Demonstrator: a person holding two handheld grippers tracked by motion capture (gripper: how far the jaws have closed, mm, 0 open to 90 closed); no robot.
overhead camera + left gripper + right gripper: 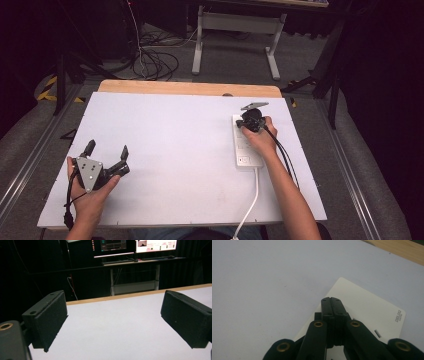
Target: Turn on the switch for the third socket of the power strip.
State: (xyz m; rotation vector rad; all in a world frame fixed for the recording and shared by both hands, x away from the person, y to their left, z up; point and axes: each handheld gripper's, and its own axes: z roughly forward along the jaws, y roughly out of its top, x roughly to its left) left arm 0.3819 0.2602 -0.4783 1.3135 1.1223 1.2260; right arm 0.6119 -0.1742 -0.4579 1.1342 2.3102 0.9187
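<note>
A white power strip (pixel 243 159) lies on the right side of the white tabletop (pixel 175 140), and its white cable (pixel 251 202) runs off the near edge. My right gripper (pixel 249 123) hovers over the strip's far end, tilted down. In the right gripper view its jaws are pressed flat together with nothing between them, and the tip of my right gripper (pixel 331 300) sits above the power strip (pixel 367 308). My left gripper (pixel 108 146) rests at the table's left, open. My left gripper (pixel 113 322) has its jaws wide apart over bare white surface.
A wooden strip (pixel 190 88) edges the far side of the table. Behind it stand a white-legged desk (pixel 235 30) and loose cables (pixel 155 62) on the floor. Monitors (pixel 135 245) glow on a desk beyond the table.
</note>
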